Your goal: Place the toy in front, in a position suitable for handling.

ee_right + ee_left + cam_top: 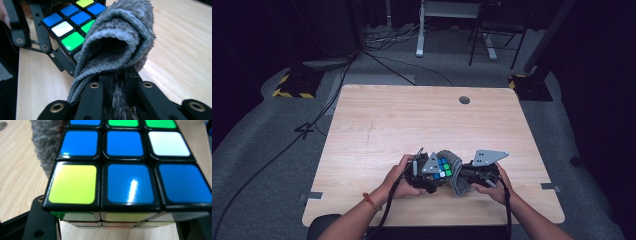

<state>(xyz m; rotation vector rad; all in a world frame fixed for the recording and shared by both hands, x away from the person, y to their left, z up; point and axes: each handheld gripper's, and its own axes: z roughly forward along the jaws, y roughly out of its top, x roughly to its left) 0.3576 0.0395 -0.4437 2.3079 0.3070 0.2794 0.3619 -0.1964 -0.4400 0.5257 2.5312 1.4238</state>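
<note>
Near table front: left hand-held gripper (437, 175) clamps puzzle cube (130, 170); right hand-held gripper (117, 82) pinches grey cloth (120, 42).

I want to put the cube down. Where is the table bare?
Bare wood runs from the grippers to the far edge, up to the round hole, and along both sides. Crowded only near the front edge, around the cube and grey cloth.

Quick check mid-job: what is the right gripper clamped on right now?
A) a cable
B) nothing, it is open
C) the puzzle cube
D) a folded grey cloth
D: in the right gripper view the right gripper has its jaws closed on a folded grey cloth, while the puzzle cube sits in the left gripper.
</note>
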